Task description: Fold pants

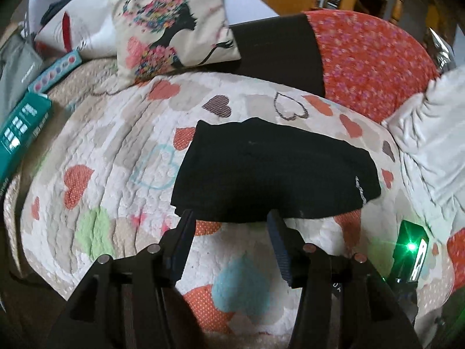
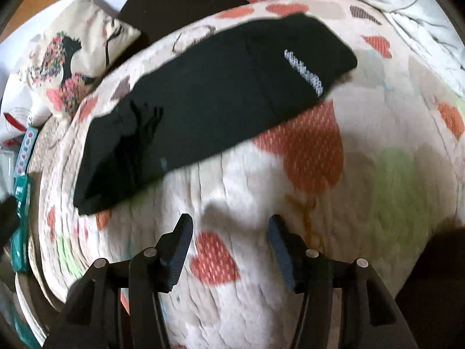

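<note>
The black pants [image 1: 273, 171] lie folded into a compact slab on the heart-print quilt [image 1: 122, 157]. In the left wrist view my left gripper [image 1: 231, 218] hovers at the near edge of the pants, jaws apart, with only quilt between them. In the right wrist view the pants [image 2: 209, 99] stretch diagonally across the quilt [image 2: 334, 203], a small white logo near their right end. My right gripper [image 2: 229, 224] is open over bare quilt, a short way back from the pants' near edge, holding nothing.
A printed cushion [image 1: 171, 26] and a white pillow [image 1: 84, 32] lie beyond the pants, with teal boxes [image 1: 23, 128] at the left. A red floral cover [image 1: 375, 64] and white bedding [image 1: 430, 145] bound the right. A device with a green light [image 1: 411, 257] sits near the right.
</note>
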### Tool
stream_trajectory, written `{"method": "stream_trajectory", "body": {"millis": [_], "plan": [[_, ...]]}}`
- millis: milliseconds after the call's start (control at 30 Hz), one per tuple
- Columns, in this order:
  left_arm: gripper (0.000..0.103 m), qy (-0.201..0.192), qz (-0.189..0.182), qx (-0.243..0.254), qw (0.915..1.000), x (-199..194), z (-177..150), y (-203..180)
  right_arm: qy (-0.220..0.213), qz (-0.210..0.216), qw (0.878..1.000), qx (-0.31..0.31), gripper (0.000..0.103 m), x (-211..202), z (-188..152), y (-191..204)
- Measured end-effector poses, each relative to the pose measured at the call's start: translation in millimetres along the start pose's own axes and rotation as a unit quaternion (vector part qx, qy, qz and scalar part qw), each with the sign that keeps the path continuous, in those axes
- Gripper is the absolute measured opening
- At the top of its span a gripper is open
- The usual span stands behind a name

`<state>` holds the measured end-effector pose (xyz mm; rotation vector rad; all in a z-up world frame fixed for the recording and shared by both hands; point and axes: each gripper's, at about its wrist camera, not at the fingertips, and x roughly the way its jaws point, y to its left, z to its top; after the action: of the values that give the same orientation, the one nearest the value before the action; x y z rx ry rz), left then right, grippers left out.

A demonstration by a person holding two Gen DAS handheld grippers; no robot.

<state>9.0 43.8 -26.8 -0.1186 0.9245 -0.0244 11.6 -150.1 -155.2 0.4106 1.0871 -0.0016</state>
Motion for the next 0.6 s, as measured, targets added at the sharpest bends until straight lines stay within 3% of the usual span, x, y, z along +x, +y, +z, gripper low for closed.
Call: {"method": "stream_trajectory", "body": {"millis": [167,300,467,600], "plan": [[0.051,-0.009,0.000,0.018,0.9998,-17,-8,-2,-0.006,-0.018,1.000,-0.008,0.064,-13,-18,0],[0.052,-0.021,-0.003,0.002,0.9998,-23,-8,12,-0.007,-0.010,1.000,-0.013,0.064,-13,-14,6],[0.053,-0.006,-0.029,-0.010,0.9995,-8,6,18,-0.016,0.003,1.000,-0.024,0.064,-19,-8,5],[0.053,0.019,-0.052,0.013,0.9984,15,23,2,-0.033,0.009,0.999,-0.012,0.064,-23,4,-19]]}}
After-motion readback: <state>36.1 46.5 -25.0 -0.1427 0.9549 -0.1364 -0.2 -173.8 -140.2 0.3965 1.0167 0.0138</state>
